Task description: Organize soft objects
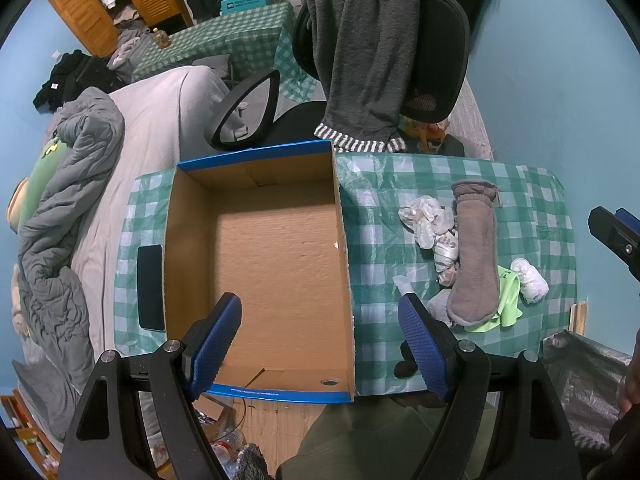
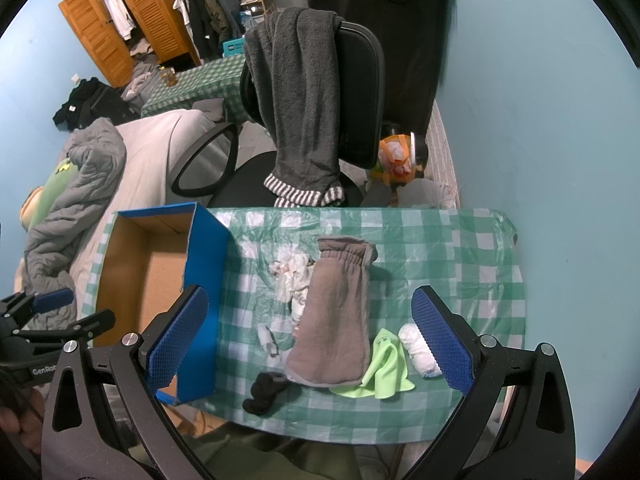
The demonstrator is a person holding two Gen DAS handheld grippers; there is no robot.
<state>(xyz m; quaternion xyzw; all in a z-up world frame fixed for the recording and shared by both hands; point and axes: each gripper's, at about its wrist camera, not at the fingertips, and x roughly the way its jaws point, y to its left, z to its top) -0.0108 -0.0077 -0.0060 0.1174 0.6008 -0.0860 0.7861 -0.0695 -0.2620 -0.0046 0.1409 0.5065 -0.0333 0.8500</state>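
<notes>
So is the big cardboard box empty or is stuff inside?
Empty. The cardboard box shows only bare brown floor in the left wrist view; the soft things lie outside it.

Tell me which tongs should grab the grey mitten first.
Right. The right tongs are open directly over the grey mitten, while the left tongs hover over the empty cardboard box.

Tabletop (image 2: 460, 240) w/ green-check cloth. On it: open box (image 1: 256, 256) at left, phone (image 1: 151, 288) beside box; right side: grey mitt (image 2: 336, 320), crumpled bags (image 2: 290, 276), lime cloth (image 2: 386, 364), white roll (image 2: 418, 346), black sock (image 2: 264, 392).
</notes>
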